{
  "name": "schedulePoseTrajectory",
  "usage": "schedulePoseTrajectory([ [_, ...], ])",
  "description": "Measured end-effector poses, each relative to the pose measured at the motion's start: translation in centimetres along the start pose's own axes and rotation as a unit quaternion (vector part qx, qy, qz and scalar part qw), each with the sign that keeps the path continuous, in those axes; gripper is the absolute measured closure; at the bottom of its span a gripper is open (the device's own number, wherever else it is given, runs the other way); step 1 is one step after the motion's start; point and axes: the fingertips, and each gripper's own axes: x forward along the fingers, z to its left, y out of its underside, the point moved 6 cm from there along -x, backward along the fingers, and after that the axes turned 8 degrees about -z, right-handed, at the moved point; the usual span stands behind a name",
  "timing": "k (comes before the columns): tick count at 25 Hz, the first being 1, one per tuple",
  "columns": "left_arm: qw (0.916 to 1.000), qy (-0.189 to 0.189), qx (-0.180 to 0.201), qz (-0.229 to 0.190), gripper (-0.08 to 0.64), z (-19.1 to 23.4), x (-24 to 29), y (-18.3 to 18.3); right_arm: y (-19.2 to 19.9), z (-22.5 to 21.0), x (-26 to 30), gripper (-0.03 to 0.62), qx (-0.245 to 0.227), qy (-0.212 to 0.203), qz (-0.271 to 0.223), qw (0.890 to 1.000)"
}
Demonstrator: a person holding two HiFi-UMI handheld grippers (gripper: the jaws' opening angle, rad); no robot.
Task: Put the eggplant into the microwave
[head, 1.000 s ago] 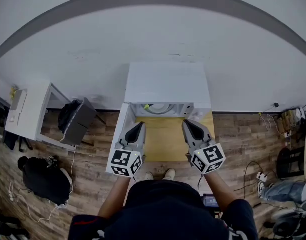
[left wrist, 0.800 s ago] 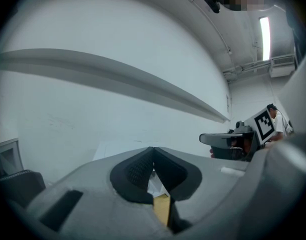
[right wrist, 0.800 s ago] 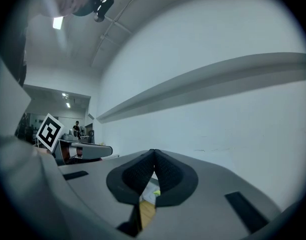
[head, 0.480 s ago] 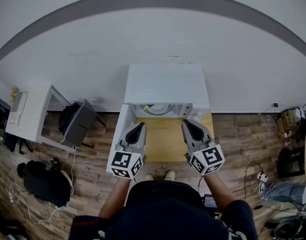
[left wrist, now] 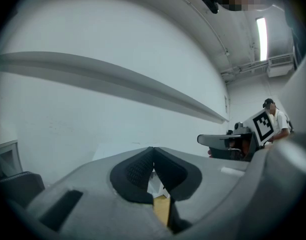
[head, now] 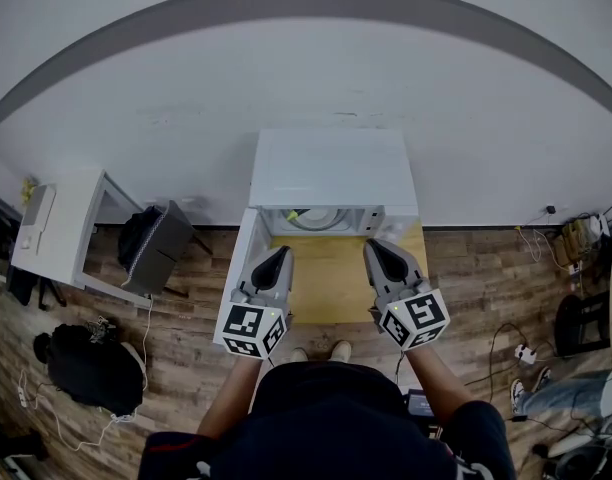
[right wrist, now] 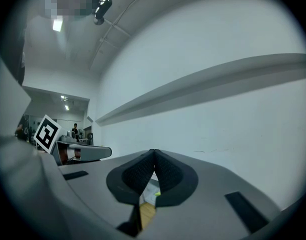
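Observation:
A white microwave (head: 331,168) stands at the back of a small wooden table (head: 331,283), with its door (head: 243,258) swung open to the left. Inside I see the pale turntable (head: 321,218) and a small yellow-green thing (head: 294,213); I cannot tell what it is. No eggplant shows clearly in any view. My left gripper (head: 282,251) hovers over the table's left side, jaws shut and empty (left wrist: 153,149). My right gripper (head: 374,244) hovers over the right side, also shut with nothing held (right wrist: 153,151). Both point toward the microwave opening.
A white cabinet (head: 56,218) and a black bin (head: 151,238) stand to the left, and a black bag (head: 81,358) with cables lies on the wood floor. Another person's legs (head: 566,393) and more cables show at the right. The wall lies just behind the microwave.
Both grippers stay almost still, shut over the table. The other person's feet at the right edge have shifted.

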Motion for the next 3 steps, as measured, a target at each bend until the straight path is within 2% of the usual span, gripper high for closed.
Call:
schedulePoseTrajectory([
  [3,1.0000,0.000,0.000,0.000,0.543,-0.01,-0.16,-0.11,-0.01,0.17,-0.14,0.581,0.000,0.002,-0.001,1.000],
])
